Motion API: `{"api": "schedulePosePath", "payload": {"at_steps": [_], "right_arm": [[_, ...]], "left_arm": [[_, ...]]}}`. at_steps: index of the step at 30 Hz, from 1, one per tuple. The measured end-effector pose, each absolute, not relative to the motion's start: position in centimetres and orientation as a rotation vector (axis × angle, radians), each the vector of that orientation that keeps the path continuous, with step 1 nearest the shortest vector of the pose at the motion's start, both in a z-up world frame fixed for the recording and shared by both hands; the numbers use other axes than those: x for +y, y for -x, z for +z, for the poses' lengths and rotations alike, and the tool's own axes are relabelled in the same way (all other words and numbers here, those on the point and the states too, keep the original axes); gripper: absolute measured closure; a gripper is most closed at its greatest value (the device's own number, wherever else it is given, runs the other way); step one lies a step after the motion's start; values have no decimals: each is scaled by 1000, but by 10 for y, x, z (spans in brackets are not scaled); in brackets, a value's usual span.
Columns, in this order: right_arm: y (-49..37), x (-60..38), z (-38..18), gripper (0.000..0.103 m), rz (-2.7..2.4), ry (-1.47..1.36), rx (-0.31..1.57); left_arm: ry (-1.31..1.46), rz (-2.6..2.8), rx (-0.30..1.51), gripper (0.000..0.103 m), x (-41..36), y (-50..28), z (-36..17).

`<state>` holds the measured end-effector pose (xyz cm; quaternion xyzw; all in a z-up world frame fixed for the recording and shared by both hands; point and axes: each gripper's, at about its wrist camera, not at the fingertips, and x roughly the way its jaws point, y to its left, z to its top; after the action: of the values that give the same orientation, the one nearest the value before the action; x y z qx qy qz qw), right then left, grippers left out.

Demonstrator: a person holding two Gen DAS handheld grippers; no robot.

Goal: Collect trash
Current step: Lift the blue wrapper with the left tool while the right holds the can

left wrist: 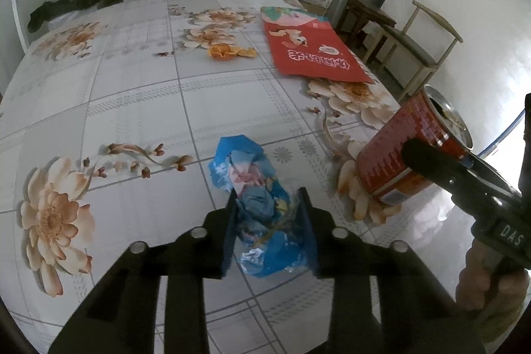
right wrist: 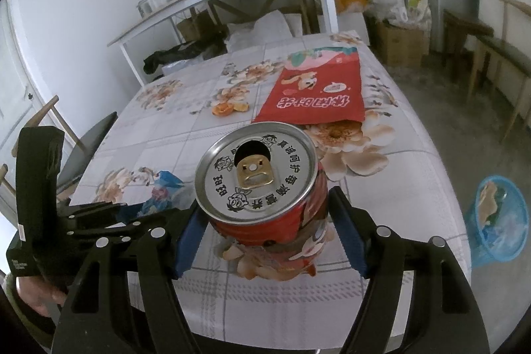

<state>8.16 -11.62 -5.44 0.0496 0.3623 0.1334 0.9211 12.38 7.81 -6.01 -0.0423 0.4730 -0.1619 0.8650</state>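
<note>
Left tool (left wrist: pixel 269 208) clamped on crumpled blue wrapper (left wrist: pixel 262 214), lower centre, on floral desk (left wrist: pixel 132 108). Right tool (right wrist: pixel 265 218) wide around upright red can (right wrist: pixel 265 188), pads apart from it.

The left gripper (left wrist: pixel 270 204) points steeply down toward the table, its two blue-padded fingers (left wrist: pixel 229 238) drawn close together and pressing on a crumpled blue wrapper (left wrist: pixel 262 221). The right gripper (right wrist: pixel 265 218) also slants down, to the right of the left one, its fingers (right wrist: pixel 187 241) spread wide on either side of a red can (right wrist: pixel 265 188); whether the pads touch it is unclear. A hand (left wrist: pixel 491 281) holds its handle.
</note>
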Motion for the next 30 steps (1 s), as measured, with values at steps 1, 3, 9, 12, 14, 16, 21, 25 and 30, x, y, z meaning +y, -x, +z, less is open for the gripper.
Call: {"api": "schedulePosePath", "payload": {"at_steps": [1,3,9,12,14,16,21,25,30], "right_arm": [[-82,-116,-54,35,272,-104,743],[-82,-116,-54,36,266,-108,740],[-82,-118,-54,37,266,-117,730],[-81,-118,-55,37,263,-118,725],[-80,-118,-55,37,262,-115,724],[-80,-117,-55,37,261,-111,722],[-79,-116,-53,37,259,-105,717],[-77,-115,-51,37,256,-95,709],[-77,-115,-51,37,256,-95,710]], "left_arm": [[90,-339,990,73,78,-124,-60],[89,-339,989,74,78,-124,-59],[73,-326,975,76,77,-123,-59],[68,-321,968,76,76,-123,-59],[66,-318,963,76,77,-123,-58],[63,-315,959,77,76,-123,-57],[56,-306,947,77,77,-121,-54],[55,-304,942,77,76,-121,-53],[53,-305,938,77,75,-119,-52]]}}
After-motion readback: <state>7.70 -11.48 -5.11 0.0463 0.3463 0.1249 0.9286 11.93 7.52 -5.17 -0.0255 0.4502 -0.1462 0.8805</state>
